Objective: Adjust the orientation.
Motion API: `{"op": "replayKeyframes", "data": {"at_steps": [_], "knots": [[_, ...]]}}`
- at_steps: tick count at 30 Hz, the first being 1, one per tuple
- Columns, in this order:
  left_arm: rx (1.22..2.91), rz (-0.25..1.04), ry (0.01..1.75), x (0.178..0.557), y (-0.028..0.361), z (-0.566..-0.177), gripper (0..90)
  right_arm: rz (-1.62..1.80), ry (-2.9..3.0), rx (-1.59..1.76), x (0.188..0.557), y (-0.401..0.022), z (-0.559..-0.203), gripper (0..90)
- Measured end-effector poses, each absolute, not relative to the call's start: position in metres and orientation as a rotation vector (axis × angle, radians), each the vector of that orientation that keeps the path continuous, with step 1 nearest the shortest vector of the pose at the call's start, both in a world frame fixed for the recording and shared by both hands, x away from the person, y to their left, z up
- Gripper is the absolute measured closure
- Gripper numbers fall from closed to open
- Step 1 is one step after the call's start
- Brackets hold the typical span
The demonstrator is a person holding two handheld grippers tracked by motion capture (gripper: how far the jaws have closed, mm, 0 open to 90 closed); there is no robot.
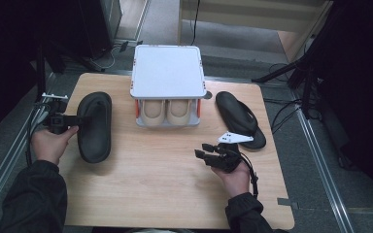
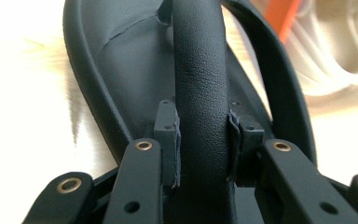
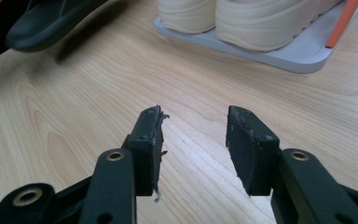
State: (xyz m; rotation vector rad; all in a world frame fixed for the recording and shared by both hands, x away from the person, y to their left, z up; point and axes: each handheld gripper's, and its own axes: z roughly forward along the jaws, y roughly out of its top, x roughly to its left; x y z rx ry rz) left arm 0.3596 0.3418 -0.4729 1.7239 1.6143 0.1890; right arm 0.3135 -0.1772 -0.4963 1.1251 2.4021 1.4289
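Left gripper view: left hand-held gripper [image 2: 200, 140] clamps black sandal's [image 2: 121, 70] grained leather strap [image 2: 200, 70].

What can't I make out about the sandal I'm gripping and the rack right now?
- Left sandal: in the left gripper view its toe end is cut off by the top edge, and the left gripper, shut on its strap, hides the heel.
- Beige shoes: in the high view the rack's top shelf covers their backs.

Matt black sandal [image 1: 94, 127], grained strap [image 2: 200, 79]; wood table [image 1: 165, 184].
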Motion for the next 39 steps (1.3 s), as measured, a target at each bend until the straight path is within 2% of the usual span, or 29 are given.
{"op": "replayKeyframes", "data": {"at_steps": [17, 39], "knots": [[1.788, 0.203, 1.497, 0.298, 0.294, -0.454, 70.0, 1.434, 2.387, 1.125, 0.318, -0.178, -0.496, 56.7], [1.867, 0.115, 1.404, 0.262, 0.231, -0.469, 69.9, 1.426, 2.367, 1.120, 0.332, -0.177, -0.490, 56.7]]}}
